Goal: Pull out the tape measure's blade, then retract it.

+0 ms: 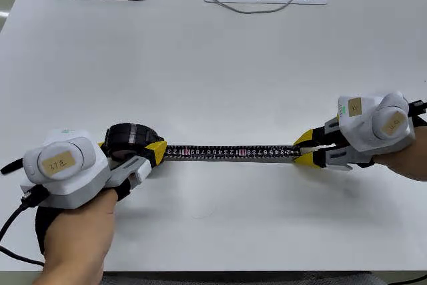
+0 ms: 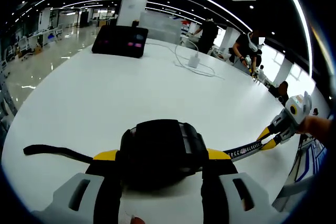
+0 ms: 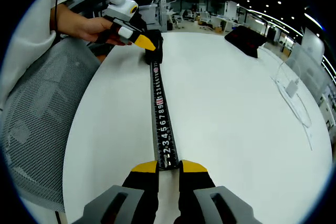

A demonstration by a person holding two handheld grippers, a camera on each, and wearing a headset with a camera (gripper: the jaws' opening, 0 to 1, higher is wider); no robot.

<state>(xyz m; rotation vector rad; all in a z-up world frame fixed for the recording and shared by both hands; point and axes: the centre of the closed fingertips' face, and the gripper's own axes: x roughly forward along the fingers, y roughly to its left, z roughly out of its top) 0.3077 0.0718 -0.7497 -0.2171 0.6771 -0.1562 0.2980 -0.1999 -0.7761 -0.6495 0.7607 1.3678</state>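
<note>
The tape measure case (image 1: 130, 137) sits on the white table (image 1: 233, 65), with the left gripper (image 1: 143, 155) clamped around it. From the case, the blade (image 1: 230, 152) extends rightward, lying flat along the table. At the blade's end away from the case, the right gripper (image 1: 305, 148) pinches the tip.

End of blade (image 3: 160, 119) unseen between right gripper (image 3: 169, 167) fingers (image 3: 144, 176)

Nos. 2–9 on blade (image 3: 164, 129)
</note>
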